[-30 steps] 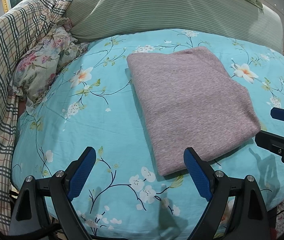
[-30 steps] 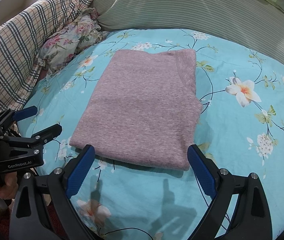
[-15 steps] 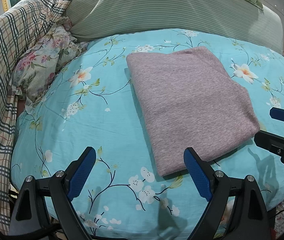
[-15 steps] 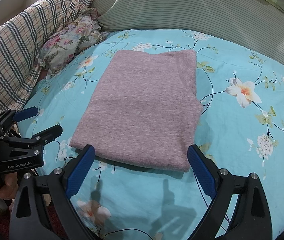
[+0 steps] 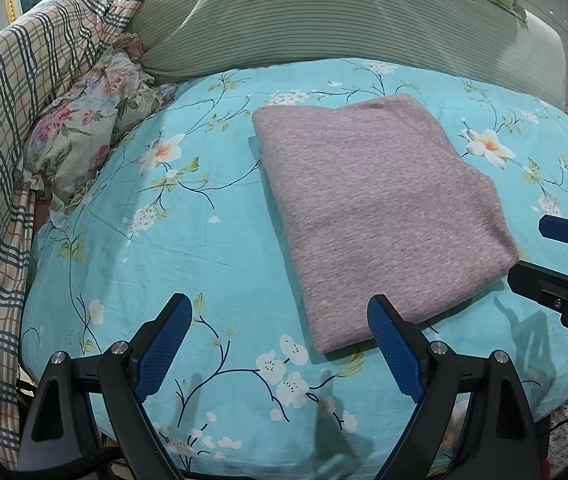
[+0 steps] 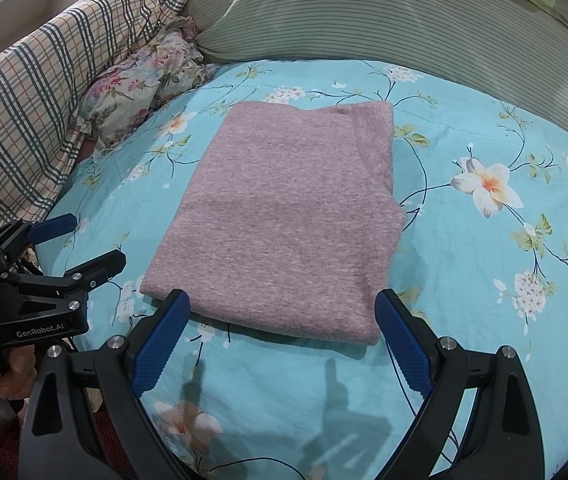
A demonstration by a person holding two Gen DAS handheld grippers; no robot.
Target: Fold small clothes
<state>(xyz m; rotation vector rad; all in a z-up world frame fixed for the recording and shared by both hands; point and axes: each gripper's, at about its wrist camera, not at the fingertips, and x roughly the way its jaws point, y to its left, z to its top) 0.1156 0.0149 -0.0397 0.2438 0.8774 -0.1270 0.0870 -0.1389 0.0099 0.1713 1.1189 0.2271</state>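
A mauve knit garment (image 5: 379, 204) lies folded into a flat rectangle on the turquoise floral bedsheet (image 5: 156, 240); it also shows in the right wrist view (image 6: 284, 224). My left gripper (image 5: 280, 344) is open and empty, hovering near the bed's front edge, just left of the garment's near corner. My right gripper (image 6: 284, 340) is open and empty, hovering at the garment's near edge without touching it. Each gripper shows in the other's view: the right one (image 5: 531, 252) at the right edge, the left one (image 6: 80, 240) at the left edge.
A green striped pillow (image 5: 323, 16) lies across the back of the bed. A plaid blanket (image 5: 8, 120) and a floral cushion (image 5: 84, 128) are piled at the left. The bed's front edge drops off just under the grippers.
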